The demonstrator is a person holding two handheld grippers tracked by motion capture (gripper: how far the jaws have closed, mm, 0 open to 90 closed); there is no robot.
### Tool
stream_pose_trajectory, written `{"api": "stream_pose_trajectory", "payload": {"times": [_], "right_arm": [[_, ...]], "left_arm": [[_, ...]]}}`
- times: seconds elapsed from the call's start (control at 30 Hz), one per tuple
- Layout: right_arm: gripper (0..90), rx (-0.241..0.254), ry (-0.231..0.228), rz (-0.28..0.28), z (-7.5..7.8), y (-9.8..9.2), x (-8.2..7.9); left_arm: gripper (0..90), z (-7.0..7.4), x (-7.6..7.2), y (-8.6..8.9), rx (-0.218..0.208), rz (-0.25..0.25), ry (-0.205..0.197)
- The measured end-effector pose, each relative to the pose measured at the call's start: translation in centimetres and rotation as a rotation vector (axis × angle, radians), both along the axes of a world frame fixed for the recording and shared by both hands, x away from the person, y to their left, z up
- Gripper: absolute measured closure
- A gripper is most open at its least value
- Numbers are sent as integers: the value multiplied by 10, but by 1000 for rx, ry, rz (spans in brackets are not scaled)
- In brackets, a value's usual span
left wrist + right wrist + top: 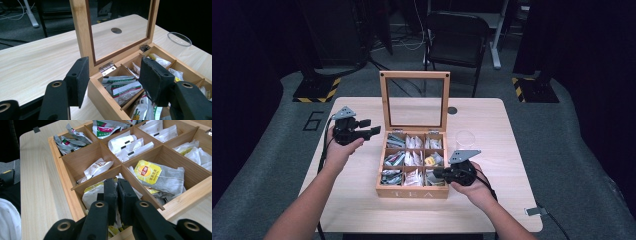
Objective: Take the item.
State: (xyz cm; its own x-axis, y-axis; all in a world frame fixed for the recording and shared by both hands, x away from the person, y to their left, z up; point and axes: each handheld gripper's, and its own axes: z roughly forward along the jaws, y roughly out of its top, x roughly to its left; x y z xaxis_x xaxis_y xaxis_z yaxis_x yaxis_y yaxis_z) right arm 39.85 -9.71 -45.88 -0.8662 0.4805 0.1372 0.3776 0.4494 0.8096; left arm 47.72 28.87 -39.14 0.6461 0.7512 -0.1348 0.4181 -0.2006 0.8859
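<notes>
Tea packet (93,194) lies in the near right compartment of the tea box (412,192), directly under the right gripper (117,185), whose jaws are clenched, seemingly on its edge. Left gripper (113,75) hovers released at the box's far left corner, farther away.

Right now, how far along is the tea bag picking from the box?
Done: the tea box lid stands open. In hand: the right gripper is shut over the near-right compartment, seemingly pinching a packet. Left: lifting it out; the glass waits beside the box, and the left gripper is open.
</notes>
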Motion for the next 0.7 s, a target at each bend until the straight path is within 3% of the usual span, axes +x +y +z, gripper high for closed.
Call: {"api": "stream_pose_trajectory", "payload": {"times": [0.7], "right_arm": [[870,0,-3,19,9,-2,2]], "left_arm": [[412,-1,0,-1,-2,-2,8]]}}
